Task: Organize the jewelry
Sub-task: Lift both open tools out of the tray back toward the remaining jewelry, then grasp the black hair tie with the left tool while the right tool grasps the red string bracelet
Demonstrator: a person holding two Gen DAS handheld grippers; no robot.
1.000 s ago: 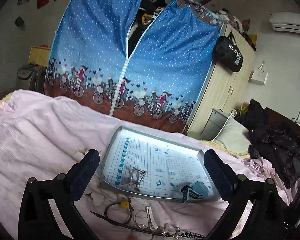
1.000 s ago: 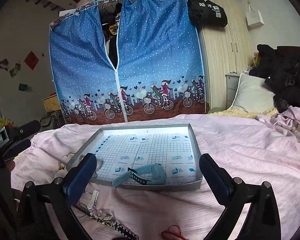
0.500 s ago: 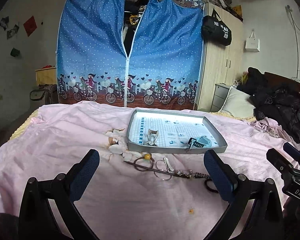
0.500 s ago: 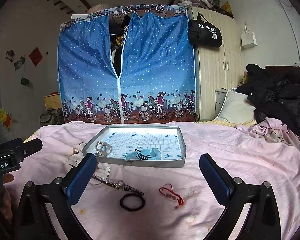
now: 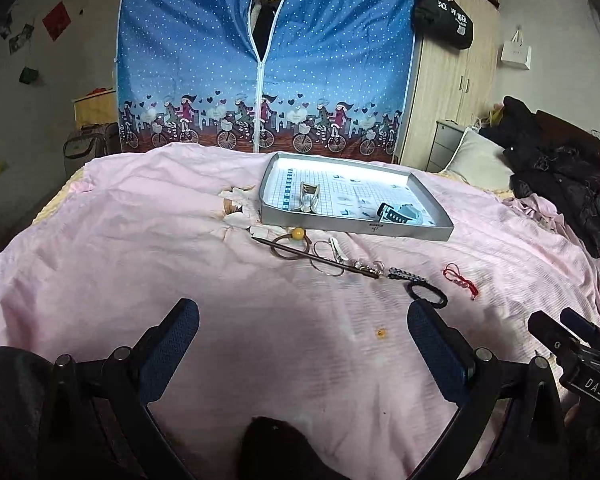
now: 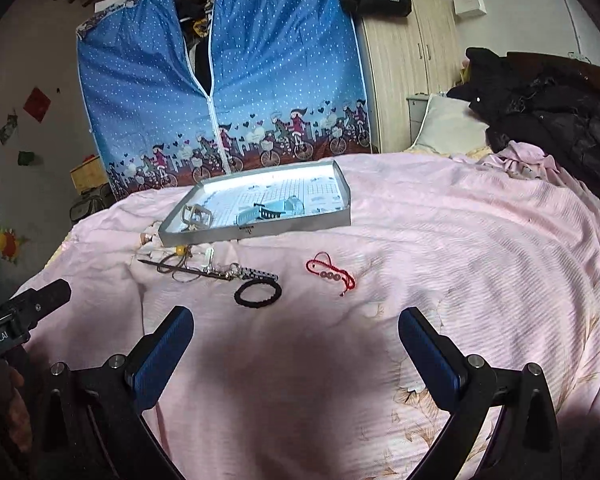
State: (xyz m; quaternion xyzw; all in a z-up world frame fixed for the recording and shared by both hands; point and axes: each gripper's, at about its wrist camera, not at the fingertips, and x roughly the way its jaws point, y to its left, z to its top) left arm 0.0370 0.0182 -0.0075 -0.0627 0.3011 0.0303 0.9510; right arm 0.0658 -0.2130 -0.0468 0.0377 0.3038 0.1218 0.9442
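Pink bedspread [image 6: 440,240]: red beaded bracelet [image 6: 331,272] loosely looped; left claw [image 5: 303,322], right claw [image 6: 296,330] spread, empty

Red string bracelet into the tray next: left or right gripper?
Right, probably. The red bracelet lies just ahead of the open right gripper; from the left gripper, also open and empty, it sits far off to the side.

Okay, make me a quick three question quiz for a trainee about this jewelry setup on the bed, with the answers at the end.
1. True or false: the light blue watch lies inside the tray.
2. Which lies nearer the right gripper: (a) black hair tie, (b) hair claw clip?
3. Fill in: the red string bracelet lies on the pink ____.

Key: 1 true; 2 a; 3 bedspread.
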